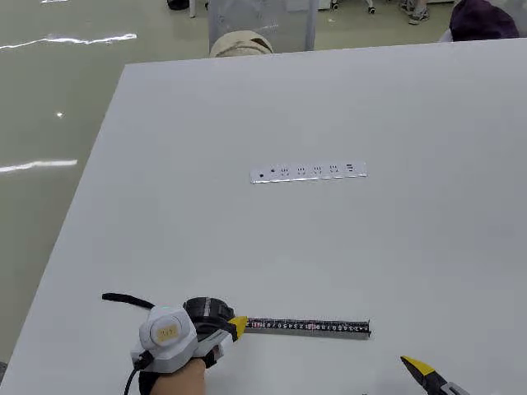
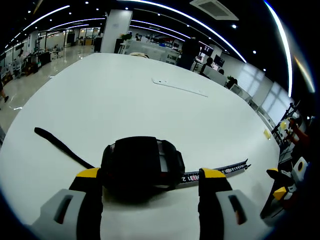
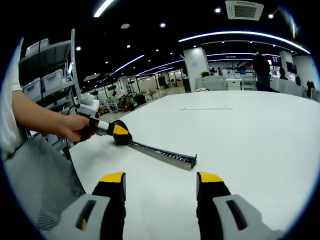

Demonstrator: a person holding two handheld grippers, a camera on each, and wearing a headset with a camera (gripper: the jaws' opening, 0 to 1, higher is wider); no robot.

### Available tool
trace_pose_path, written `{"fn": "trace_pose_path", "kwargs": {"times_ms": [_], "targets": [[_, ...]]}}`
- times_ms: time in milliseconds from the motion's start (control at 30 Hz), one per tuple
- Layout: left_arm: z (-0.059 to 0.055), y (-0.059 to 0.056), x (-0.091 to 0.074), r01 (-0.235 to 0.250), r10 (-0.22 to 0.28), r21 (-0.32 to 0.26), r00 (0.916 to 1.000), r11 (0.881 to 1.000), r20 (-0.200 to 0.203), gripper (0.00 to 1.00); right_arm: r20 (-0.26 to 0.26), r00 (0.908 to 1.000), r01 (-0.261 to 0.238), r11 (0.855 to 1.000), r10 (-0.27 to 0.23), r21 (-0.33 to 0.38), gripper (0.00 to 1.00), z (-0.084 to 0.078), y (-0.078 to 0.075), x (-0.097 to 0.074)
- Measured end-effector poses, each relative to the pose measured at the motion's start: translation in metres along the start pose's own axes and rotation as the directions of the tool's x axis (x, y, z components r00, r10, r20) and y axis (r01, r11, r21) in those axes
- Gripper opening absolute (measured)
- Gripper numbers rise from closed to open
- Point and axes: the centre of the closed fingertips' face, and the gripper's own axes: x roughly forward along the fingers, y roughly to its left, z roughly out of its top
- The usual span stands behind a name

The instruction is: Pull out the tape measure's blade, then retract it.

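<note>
Left tongs [image 2: 151, 173] clasping tape measure [image 2: 142, 160], blade [image 2: 225, 169] out, right tongs [image 3: 161, 176] open

tape measure [image 1: 210, 311] case half-hidden, right gripper [image 1: 420, 368] cropped

White table [image 1: 412, 247] — tape measure [image 1: 209, 312] near edge, power strip [image 1: 309, 172] mid-surface

The head view looks down from high above at the white counter [image 1: 329, 107]. The left gripper view sits low, right behind the tape measure [image 2: 142, 162]. The right gripper view looks across from farther away. All three show the blade [image 1: 309, 327].
</note>
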Motion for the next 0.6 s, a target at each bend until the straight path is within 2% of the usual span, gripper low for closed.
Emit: {"fn": "trace_pose_path", "kwargs": {"times_ms": [267, 600], "targets": [[-0.0015, 0.0019, 0.0021, -0.022, 0.022, 0.002, 0.9997, 1.000, -0.013, 0.77, -0.007, 1.0000, -0.001, 1.000, 0.001, 0.002, 0.57, -0.0021, 0.0004, -0.0005], [-0.0019, 0.0033, 0.0042, -0.086, 0.086, 0.010, 0.9960, 0.996, -0.026, 0.78, -0.019, 0.9998, 0.000, 1.000, 0.001, 0.006, 0.55, -0.0063, -0.0014, -0.0017]]}}
